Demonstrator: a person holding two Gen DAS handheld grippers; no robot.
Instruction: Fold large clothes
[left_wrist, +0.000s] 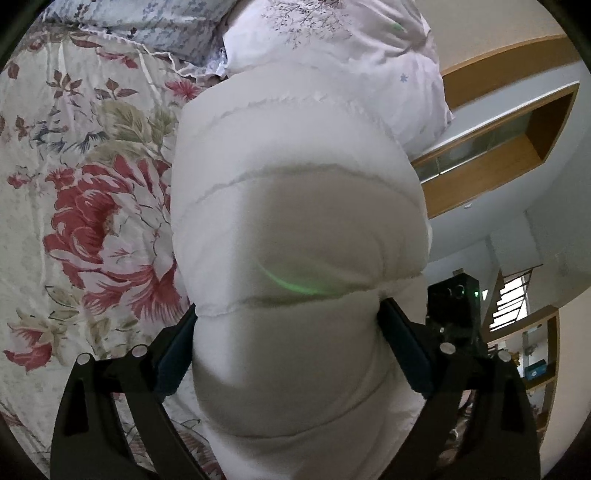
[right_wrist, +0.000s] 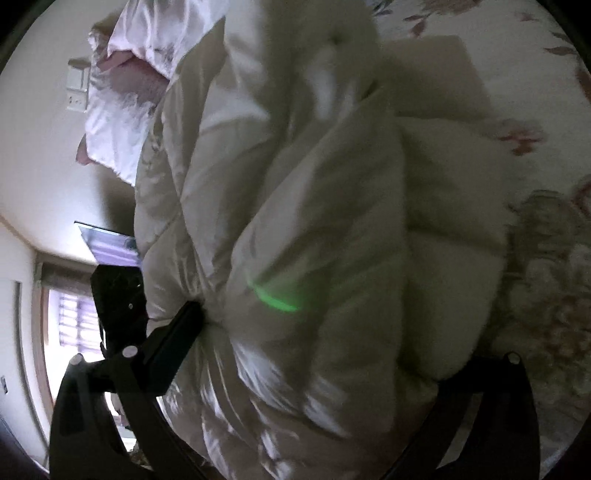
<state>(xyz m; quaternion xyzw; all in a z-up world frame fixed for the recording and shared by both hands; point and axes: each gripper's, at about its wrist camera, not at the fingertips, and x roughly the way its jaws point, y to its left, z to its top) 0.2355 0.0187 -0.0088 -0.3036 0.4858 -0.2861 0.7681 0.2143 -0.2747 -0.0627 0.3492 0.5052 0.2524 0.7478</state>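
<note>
Tongs both clamped on my puffy white quilted jacket (left_wrist: 295, 221), left tongs (left_wrist: 288, 347) and right tongs (right_wrist: 314, 354), mid-fold above the floral bedspread (left_wrist: 85, 206); next I'd lay it flat.

Both wrist cameras look along their fingers, pressed close against the same white coat (left_wrist: 295, 221) over the floral bedspread (left_wrist: 92, 221).

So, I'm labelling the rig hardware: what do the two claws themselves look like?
Both are alike: the left claw and right claw have matte black curved arms with silver round rivets. The left's fingers carry dark blue pads.
</note>
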